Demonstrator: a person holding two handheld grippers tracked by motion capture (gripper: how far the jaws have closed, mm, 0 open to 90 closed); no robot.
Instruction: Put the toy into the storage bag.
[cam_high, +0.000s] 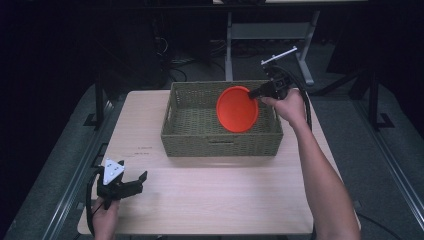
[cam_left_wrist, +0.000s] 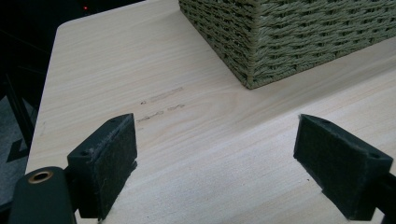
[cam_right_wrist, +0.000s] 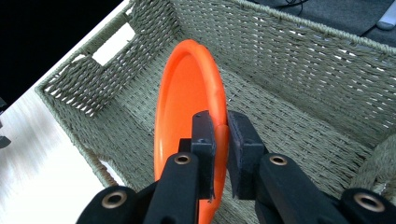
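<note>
Your right gripper is clamped on the rim of the round orange plastic plate, holding it on edge over the open woven green-grey wicker basket. From here the plate looks partly below the rim, though whether it touches the floor is hard to tell. What's left, by my reading: lower it, lay it down, release. Your left gripper rests wide open and empty above the pale wooden table.

Plate on edge over basket — basket mid-table, far side.
</note>
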